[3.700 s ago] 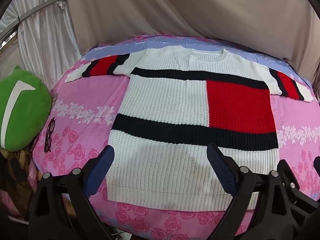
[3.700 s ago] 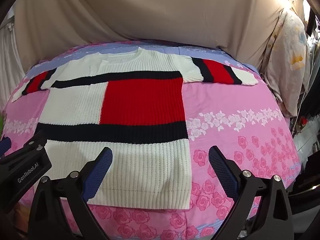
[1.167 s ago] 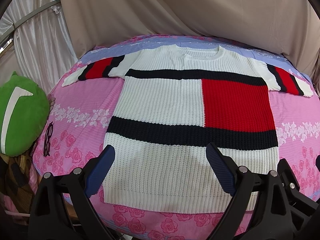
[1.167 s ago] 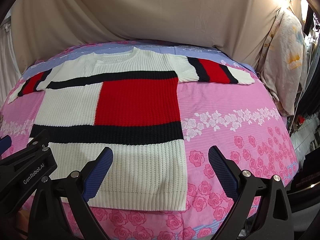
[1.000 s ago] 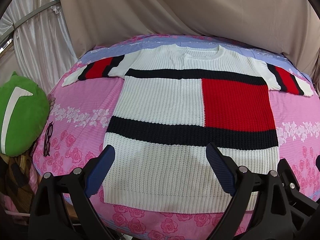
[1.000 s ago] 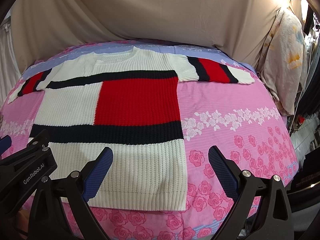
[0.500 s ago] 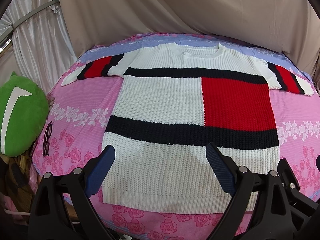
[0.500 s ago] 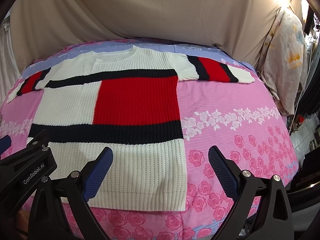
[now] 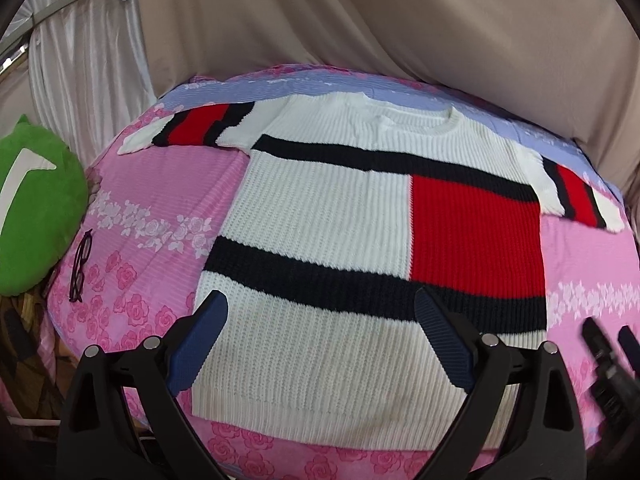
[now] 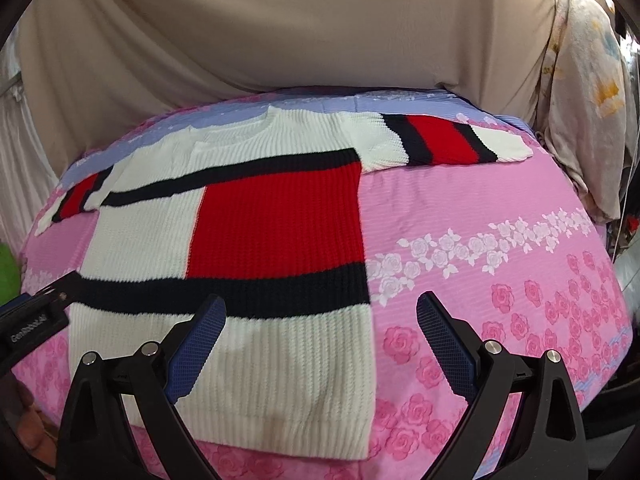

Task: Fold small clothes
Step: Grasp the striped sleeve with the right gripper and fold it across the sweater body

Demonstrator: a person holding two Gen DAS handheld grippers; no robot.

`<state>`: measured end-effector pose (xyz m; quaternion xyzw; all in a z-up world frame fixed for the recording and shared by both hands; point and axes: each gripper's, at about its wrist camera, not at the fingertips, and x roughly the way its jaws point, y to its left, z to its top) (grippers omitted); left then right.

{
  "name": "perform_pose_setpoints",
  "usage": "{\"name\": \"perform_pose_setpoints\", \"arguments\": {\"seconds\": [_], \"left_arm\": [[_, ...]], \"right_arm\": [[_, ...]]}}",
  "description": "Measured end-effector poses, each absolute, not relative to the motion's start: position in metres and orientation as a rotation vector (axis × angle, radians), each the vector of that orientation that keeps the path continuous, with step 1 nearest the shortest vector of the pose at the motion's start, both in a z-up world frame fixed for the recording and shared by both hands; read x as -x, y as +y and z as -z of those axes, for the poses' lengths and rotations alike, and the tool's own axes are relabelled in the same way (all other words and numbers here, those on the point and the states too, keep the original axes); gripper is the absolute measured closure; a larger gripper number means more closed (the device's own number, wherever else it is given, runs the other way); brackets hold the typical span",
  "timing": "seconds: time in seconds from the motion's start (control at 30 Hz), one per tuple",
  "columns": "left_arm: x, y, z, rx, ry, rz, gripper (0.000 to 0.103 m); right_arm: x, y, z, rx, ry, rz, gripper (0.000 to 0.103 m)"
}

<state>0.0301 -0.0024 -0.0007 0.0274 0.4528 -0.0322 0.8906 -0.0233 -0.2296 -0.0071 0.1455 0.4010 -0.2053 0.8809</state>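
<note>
Bed cover (image 9: pixel 160 200): pink, rose-printed, spread under everything.
Sweater (image 9: pixel 320 240): laid flat, front up, sleeves out toward 10 and 2 o'clock, hem nearest both cameras; white knit with dark bands and a red block.
Green cushion (image 9: pixel 36 208): at 9 o'clock in the left view, off the cover's edge.
Left gripper (image 9: pixel 320 336): jaws spread wide, holding nothing, above the hem.
Right gripper (image 10: pixel 320 336): jaws spread wide, holding nothing, above the hem's right corner.
Glasses (image 9: pixel 80 266): on the cover beside the cushion.
</note>
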Motion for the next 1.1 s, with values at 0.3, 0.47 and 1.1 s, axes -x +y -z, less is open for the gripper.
{"name": "perform_pose_setpoints", "arguments": {"seconds": [0.3,0.47,1.1], "left_arm": [[-0.073,-0.02,0.003,-0.026,0.92,-0.001,0.011],[-0.089,-0.045,0.011,-0.019,0.921,-0.037,0.011],[-0.103,-0.075,0.023,-0.065,0.923,-0.04,0.011]], "right_arm": [[0.007,-0.477,0.039,-0.684,0.656,0.562,0.011],[-0.037,-0.577,0.063,-0.685,0.628,0.573,0.026],[-0.11,-0.639,0.062,-0.847,0.43,0.457,0.095]]}}
